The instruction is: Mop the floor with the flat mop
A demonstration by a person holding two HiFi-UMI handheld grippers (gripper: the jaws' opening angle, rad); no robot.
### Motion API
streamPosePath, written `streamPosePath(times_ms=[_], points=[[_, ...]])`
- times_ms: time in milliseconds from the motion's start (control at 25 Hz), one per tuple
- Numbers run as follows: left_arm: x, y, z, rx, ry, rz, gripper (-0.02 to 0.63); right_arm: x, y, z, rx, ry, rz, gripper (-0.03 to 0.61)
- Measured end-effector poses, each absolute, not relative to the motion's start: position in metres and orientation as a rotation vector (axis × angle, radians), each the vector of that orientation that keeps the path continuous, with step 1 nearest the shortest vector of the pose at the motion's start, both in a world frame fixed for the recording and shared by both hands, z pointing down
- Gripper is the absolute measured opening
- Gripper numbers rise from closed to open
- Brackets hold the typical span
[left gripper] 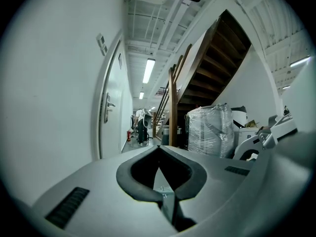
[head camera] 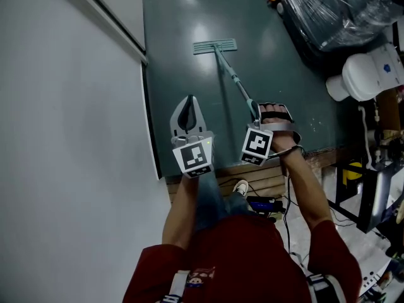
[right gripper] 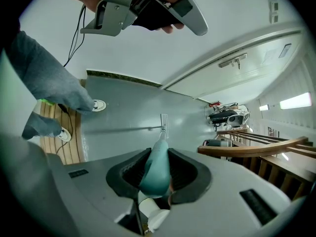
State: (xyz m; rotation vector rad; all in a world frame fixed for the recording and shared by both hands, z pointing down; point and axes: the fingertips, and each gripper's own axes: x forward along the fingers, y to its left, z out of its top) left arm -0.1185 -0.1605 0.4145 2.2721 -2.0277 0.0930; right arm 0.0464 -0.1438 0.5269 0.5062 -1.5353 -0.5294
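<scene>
**Head view:** A person in a red shirt stands at the edge of a wooden platform [head camera: 271, 180], one gripper in each hand. The right gripper [head camera: 257, 113] is clamped on the upper end of the flat mop [head camera: 228, 68]. The mop's teal handle slants away to a pale rectangular head lying flat on the dark green floor [head camera: 183, 62]. Just to its left, the left gripper [head camera: 189, 100] is held apart from the mop, over the floor near a white wall [head camera: 69, 137]. A plastic-wrapped bundle [head camera: 334, 8] and a white appliance [head camera: 369, 71] sit at upper right.

**Left gripper view:** The left gripper's fingers [left gripper: 136, 174] meet at their tips, with nothing in the rounded gap behind them. Beyond them a corridor runs past a white door [left gripper: 111, 120] on the left. A dark wooden staircase [left gripper: 212, 68] and a wrapped pallet [left gripper: 210, 130] stand on the right.

**Right gripper view:** The right gripper's fingers [right gripper: 190, 174] press on either side of the mop's teal grip [right gripper: 155, 167], which fills the space between them. The shaft runs forward to the mop head [right gripper: 163, 125], which rests flat on the floor well ahead. The left gripper shows at the top of the frame. The person's white shoes [right gripper: 98, 105] are at the left, one on the floor and one on the wooden platform.
</scene>
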Motion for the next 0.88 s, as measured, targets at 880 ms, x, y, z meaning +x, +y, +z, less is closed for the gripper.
streamPosePath(times_ms=[880], points=[[-0.05,0.003,0.384,2.295,-2.04,0.181,0.015,0.111,0.046,0.471,0.435,-1.546,-0.502,0.117]])
